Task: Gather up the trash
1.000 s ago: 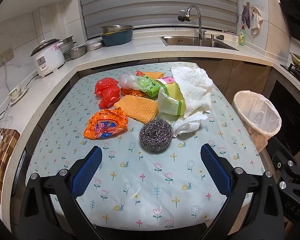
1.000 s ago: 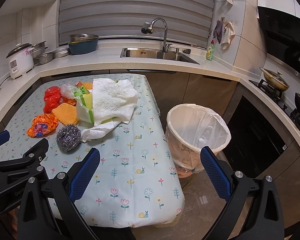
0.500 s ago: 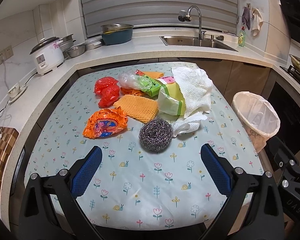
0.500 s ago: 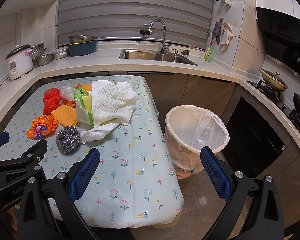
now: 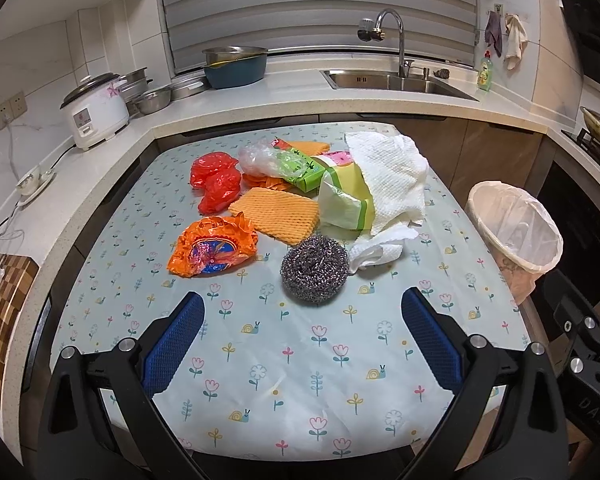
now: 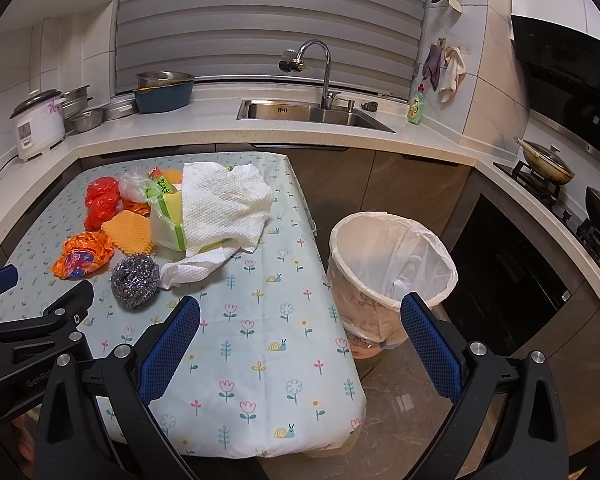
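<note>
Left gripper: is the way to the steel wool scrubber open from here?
Probably yes. The left gripper is open and empty, and the steel wool scrubber sits directly ahead on the tablecloth with only bare cloth between.

Home kitchen, sink [image 5: 396,82], rice cooker [image 5: 94,114], stove [image 6: 556,184]

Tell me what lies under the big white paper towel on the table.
Under the white paper towel a pale green and yellow package sticks out on the left side. The towel covers the package's right part, so nothing else beneath it can be seen.
</note>
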Demonstrator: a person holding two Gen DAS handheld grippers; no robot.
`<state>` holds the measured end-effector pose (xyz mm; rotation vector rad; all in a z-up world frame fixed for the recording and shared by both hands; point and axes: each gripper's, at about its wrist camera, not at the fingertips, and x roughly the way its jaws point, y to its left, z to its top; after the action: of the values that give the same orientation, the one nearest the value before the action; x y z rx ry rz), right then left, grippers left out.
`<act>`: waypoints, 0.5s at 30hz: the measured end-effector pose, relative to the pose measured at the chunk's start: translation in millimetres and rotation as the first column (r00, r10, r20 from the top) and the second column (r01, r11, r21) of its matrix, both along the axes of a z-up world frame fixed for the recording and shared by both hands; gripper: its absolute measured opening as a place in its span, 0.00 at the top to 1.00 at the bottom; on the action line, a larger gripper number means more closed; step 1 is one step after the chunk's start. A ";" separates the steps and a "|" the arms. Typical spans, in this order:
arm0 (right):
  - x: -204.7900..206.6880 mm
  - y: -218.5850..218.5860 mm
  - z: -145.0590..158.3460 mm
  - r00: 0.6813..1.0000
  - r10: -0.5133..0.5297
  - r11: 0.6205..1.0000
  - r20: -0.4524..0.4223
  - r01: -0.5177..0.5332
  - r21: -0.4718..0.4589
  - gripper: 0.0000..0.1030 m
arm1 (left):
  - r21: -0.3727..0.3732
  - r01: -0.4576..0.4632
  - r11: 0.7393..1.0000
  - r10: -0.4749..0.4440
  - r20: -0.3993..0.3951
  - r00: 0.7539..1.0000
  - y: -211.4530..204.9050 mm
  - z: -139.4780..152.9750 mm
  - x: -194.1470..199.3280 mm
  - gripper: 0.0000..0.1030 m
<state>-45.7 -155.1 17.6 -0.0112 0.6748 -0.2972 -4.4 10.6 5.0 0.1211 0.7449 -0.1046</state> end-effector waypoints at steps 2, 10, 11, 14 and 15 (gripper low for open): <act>-0.3 0.1 0.2 1.000 0.000 1.000 0.000 0.000 0.000 0.06 | 0.000 0.000 1.000 0.000 0.000 1.000 0.2 -0.1 0.3 0.08; 0.0 -0.6 0.6 1.000 0.001 1.000 0.002 -0.001 -0.001 0.06 | 0.001 0.001 1.000 -0.001 0.000 1.000 0.0 -0.1 0.2 0.08; 0.4 -0.7 1.1 1.000 0.001 1.000 0.003 -0.001 -0.002 0.07 | 0.000 0.001 1.000 -0.001 0.000 1.000 0.1 -0.1 0.3 0.08; 0.7 -0.9 0.8 1.000 0.001 1.000 0.002 -0.001 -0.003 0.06 | 0.001 0.004 1.000 -0.004 0.000 1.000 0.0 0.5 0.5 0.08; 0.2 -0.7 1.1 1.000 0.001 1.000 0.003 -0.001 -0.002 0.06 | 0.001 0.005 1.000 -0.005 0.001 1.000 -0.2 1.1 0.5 0.08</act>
<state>-45.5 -155.8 18.7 -0.0131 0.6718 -0.2966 -3.9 10.4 6.1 0.1240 0.7439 -0.1094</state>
